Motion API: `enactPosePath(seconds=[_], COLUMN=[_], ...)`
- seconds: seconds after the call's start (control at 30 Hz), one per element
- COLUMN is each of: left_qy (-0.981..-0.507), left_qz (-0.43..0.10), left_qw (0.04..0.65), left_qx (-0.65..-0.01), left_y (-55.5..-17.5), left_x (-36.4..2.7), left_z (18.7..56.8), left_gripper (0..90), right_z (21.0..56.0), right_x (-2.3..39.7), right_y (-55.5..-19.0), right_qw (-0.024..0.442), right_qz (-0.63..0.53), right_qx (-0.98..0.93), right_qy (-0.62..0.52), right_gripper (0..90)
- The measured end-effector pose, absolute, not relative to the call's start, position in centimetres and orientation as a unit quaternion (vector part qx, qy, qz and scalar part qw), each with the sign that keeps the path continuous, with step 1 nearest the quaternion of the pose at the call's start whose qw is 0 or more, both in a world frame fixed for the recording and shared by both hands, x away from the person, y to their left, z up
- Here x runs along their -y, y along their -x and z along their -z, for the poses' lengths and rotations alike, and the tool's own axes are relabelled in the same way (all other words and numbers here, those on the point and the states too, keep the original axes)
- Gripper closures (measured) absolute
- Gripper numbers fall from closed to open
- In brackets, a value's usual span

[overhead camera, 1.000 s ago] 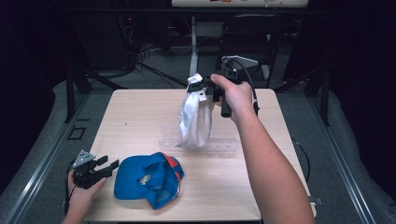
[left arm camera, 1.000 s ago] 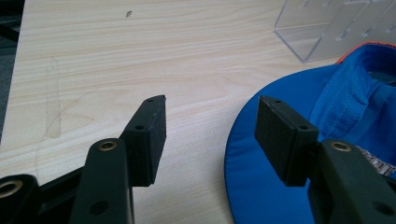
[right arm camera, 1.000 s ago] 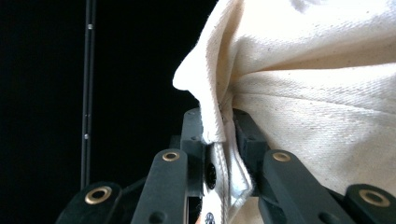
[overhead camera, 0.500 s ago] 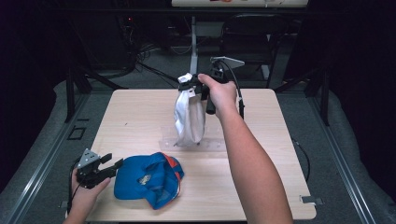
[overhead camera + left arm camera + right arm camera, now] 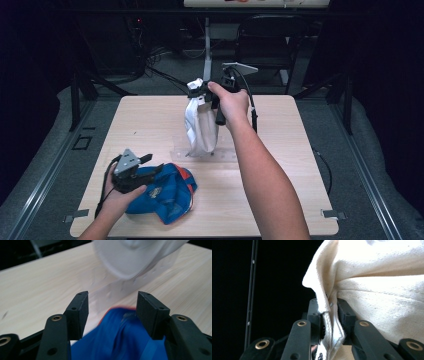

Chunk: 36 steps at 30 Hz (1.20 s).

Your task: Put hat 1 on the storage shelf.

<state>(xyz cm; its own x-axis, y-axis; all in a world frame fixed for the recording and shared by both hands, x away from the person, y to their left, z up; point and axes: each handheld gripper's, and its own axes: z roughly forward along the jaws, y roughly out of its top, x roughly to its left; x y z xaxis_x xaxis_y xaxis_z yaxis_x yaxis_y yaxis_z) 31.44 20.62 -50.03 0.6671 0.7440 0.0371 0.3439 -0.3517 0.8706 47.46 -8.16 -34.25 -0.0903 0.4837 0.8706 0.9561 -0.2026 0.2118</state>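
**White bag lifted by right gripper; left gripper open over blue cloth**

I see the right gripper point(image 5: 200, 91) held above the far middle of the table point(image 5: 150, 120), its jaws clamped on the top edge of a white bag point(image 5: 200, 127). In the right gripper view the jaws pinch a folded seam of the bag point(image 5: 372, 290), cream fabric bulging out above and to the right of them. The bag hangs down from that grip; its lower end reaches a clear plastic sheet point(image 5: 225, 154) lying flat on the table. I cannot tell whether the bag touches the sheet.

The left gripper point(image 5: 150, 165) sits at the near left of the table, held in the left hand point(image 5: 117, 197). Its jaws stand apart, gripping nothing. In the left gripper view they frame the near edge of a crumpled blue cloth point(image 5: 120, 340) with an orange-red trim. The cloth lies on the table at the near left, just beside the gripper, well apart from the bag.
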Motion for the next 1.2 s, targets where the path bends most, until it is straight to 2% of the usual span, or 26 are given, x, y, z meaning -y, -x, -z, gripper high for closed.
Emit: enactPosePath(seconds=[0.07, 0.2, 0.33, 0.37, 0.43, 0.5, 0.53, 0.8, 1.1, 1.2], left_qy=[-0.799, -0.808, -0.818, -0.819, -0.824, -0.825, -0.825, -0.816, -0.819, -0.819], left_qz=[-0.216, -0.219, -0.224, -0.227, -0.223, -0.238, -0.238, -0.243, -0.237, -0.234], left_qw=[0.455, 0.447, 0.428, 0.422, 0.413, 0.406, 0.406, 0.412, 0.410, 0.412], left_qx=[-0.330, -0.316, -0.313, -0.315, -0.317, -0.314, -0.314, -0.323, -0.323, -0.324], left_y=[-32.0, -32.6, -33.6, -33.8, -34.1, -34.1, -34.1, -34.0, -34.0, -34.1], left_x=[-17.8, -15.8, -13.4, -13.1, -12.6, -12.6, -12.6, -14.1, -14.6, -14.7], left_z=[49.8, 49.7, 49.6, 49.7, 49.7, 49.7, 49.7, 50.0, 50.6, 50.7], left_gripper=[44.2, 44.8, 52.5, 56.1, 69.8, 78.0, 79.2, 83.8, 84.2, 84.4], right_z=[34.4, 34.4, 34.4, 34.4, 34.4, 34.4, 34.4, 34.6, 35.2, 35.2], right_x=[8.1, 8.1, 8.1, 8.1, 8.1, 8.2, 8.2, 9.2, 12.3, 13.1], right_y=[-47.5, -47.5, -47.4, -47.4, -47.2, -47.1, -47.1, -45.9, -43.9, -43.2], right_qw=[0.260, 0.257, 0.257, 0.255, 0.257, 0.257, 0.257, 0.261, 0.217, 0.214], right_qz=[0.461, 0.466, 0.467, 0.467, 0.467, 0.467, 0.467, 0.460, 0.478, 0.489], right_qx=[0.578, 0.577, 0.579, 0.579, 0.580, 0.582, 0.582, 0.603, 0.609, 0.609], right_qy=[0.620, 0.620, 0.617, 0.617, 0.616, 0.614, 0.614, 0.598, 0.594, 0.587], right_gripper=[75.2, 75.1, 75.0, 74.8, 74.4, 74.0, 74.0, 69.7, 58.1, 57.0])
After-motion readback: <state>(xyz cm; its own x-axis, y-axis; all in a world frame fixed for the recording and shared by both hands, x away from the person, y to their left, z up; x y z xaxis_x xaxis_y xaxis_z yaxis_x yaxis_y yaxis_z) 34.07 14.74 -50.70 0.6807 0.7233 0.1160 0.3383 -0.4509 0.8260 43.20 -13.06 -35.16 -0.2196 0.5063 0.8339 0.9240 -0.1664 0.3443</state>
